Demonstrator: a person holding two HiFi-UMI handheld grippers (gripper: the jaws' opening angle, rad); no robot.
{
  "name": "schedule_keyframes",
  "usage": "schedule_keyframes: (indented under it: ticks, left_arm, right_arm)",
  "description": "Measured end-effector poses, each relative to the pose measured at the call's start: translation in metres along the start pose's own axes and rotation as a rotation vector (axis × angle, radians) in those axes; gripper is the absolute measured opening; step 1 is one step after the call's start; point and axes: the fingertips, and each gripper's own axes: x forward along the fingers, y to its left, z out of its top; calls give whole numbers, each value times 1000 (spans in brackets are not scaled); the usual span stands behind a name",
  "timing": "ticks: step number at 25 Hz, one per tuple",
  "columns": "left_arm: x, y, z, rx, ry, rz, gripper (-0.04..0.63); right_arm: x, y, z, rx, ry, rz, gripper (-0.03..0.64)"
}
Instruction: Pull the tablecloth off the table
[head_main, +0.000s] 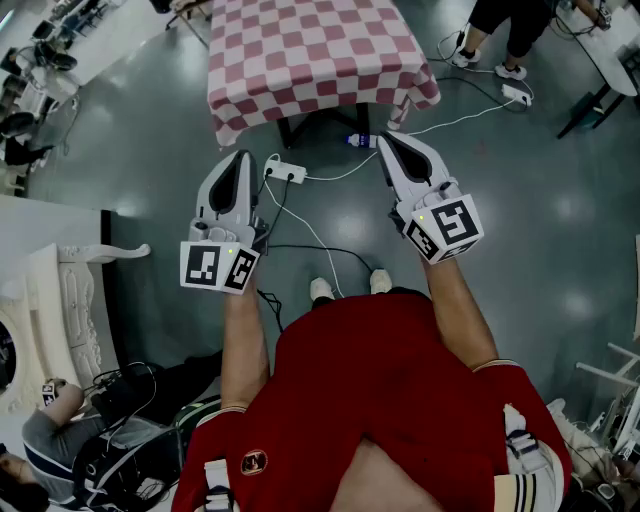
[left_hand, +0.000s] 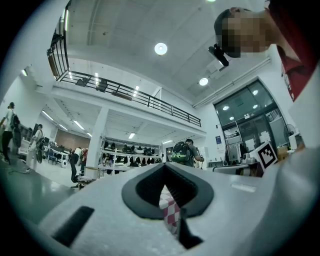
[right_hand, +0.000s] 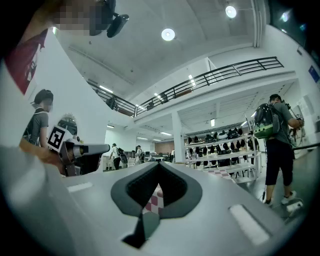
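A red-and-white checked tablecloth (head_main: 310, 50) lies flat over the table ahead of me, its edges hanging down the near side. My left gripper (head_main: 243, 157) and right gripper (head_main: 384, 138) are held level side by side, both pointing at that near edge, and their tips stop just short of it. Both are shut with nothing visibly between the jaws. In the left gripper view the jaws (left_hand: 165, 172) meet, and a strip of the checked cloth (left_hand: 170, 212) shows through the gap behind them. The right gripper (right_hand: 159, 167) frames the cloth (right_hand: 154, 202) the same way.
A white power strip (head_main: 285, 172) and cables lie on the grey floor under my hands, and a bottle (head_main: 358, 141) lies by the table leg. A white table (head_main: 50, 230) stands at the left. A person (head_main: 510, 30) stands at the far right, another crouches at the lower left (head_main: 60, 420).
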Motion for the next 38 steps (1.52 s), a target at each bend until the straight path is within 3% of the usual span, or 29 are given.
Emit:
schedule_keyframes:
  ticks: [14, 21, 29, 38]
  left_arm:
    - [24, -28, -10, -4, 10, 46, 2]
    - [45, -35, -16, 17, 13, 129, 2]
    - [64, -20, -24, 35, 20, 169, 2]
    - [130, 16, -45, 20, 13, 164, 2]
  right_arm:
    - [-15, -35, -3, 27, -21, 43, 12]
    - [-20, -79, -9, 32, -6, 58, 12]
    - [0, -111, -12, 29, -10, 53, 12]
    - [53, -154, -19, 0, 15, 51, 12]
